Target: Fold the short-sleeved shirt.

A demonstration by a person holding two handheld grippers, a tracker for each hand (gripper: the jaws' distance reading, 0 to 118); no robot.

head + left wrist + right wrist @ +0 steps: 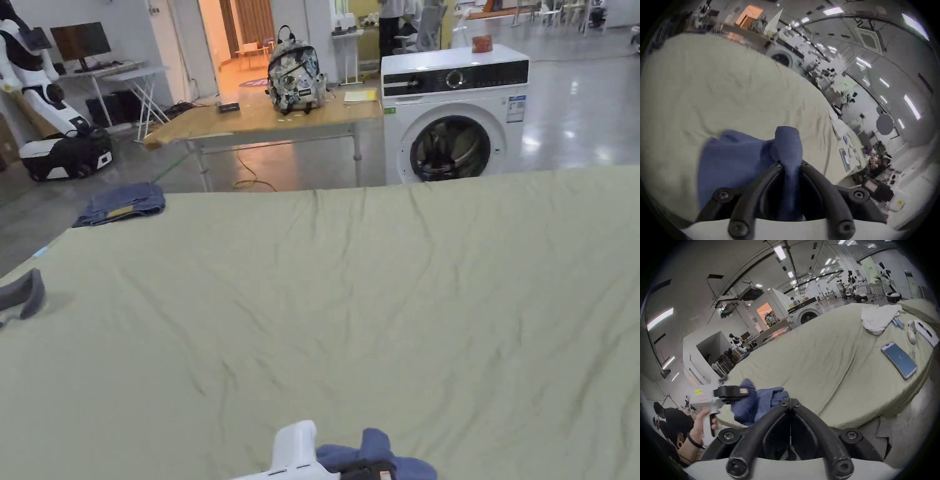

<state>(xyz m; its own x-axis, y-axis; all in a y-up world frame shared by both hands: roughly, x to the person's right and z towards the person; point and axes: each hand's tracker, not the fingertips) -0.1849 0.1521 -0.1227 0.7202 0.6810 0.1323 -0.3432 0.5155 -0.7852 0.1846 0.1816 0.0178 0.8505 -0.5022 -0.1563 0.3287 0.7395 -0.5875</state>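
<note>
On the wide green sheet [375, 300] my blue shirt [730, 155] sits bunched at the near edge, a fold of it clamped between the left gripper [790, 164] jaws. My right gripper [790, 400] hangs just beside it, jaws closed on nothing. I judge folding barely begun: next, spread the shirt flat.

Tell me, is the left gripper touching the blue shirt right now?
Touching. In the left gripper view, the left gripper has both jaws closed on a bunched fold of the blue shirt, which passes between them.
</note>
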